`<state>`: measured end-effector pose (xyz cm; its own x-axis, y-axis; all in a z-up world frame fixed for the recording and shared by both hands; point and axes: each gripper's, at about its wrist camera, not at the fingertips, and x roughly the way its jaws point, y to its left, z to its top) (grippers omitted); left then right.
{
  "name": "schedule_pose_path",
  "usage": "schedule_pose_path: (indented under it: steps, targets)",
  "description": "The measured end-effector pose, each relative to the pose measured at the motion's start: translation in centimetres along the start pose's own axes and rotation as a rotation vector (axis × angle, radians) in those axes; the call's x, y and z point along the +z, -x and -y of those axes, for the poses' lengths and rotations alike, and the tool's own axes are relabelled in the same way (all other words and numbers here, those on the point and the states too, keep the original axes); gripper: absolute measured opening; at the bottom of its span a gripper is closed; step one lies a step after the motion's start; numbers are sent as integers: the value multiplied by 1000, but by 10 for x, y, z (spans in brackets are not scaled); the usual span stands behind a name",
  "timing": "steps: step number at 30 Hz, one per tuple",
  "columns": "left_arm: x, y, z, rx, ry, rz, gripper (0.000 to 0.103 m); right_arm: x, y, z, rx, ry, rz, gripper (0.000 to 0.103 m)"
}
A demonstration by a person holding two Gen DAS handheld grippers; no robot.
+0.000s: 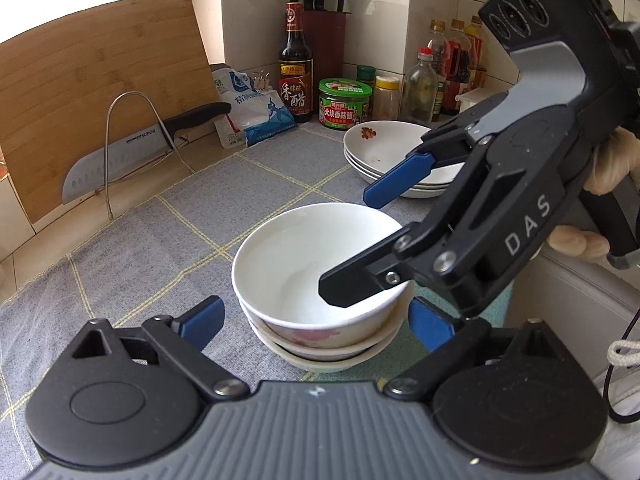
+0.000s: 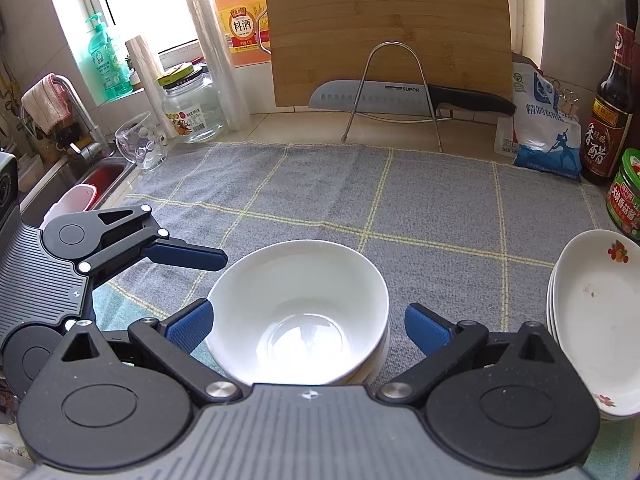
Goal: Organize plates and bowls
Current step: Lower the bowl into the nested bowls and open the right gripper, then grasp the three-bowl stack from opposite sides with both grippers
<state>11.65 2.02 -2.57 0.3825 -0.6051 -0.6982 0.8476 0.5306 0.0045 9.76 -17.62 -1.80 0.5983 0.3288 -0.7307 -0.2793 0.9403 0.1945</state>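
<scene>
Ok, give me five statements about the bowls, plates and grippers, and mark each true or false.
1. The bowls are stacked on the grey cloth. True.
2. The plates lie spread out singly. False: they sit in one stack.
3. The left gripper is shut on a bowl. False: its jaws are open on either side of the bowl stack.
4. The right gripper is open, with the bowls between its fingers. True.
5. The knife lies inside the top bowl. False: it rests on a wire rack against the cutting board.
</scene>
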Motion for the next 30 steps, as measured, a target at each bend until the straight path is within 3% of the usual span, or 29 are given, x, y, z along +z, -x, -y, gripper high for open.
schedule_pose_path:
  steps: [8, 19, 30]
  targets:
    - [-1, 10, -2, -16, -10, 5, 98, -5, 6, -5, -24, 24, 1, 103]
    - [-13, 9, -12, -79, 1, -20, 98, -20, 30, -21, -71, 180, 33, 103]
    - [-31, -17, -22, -124, -2, -89, 98, -56, 1, -15, -151, 239, -90, 103]
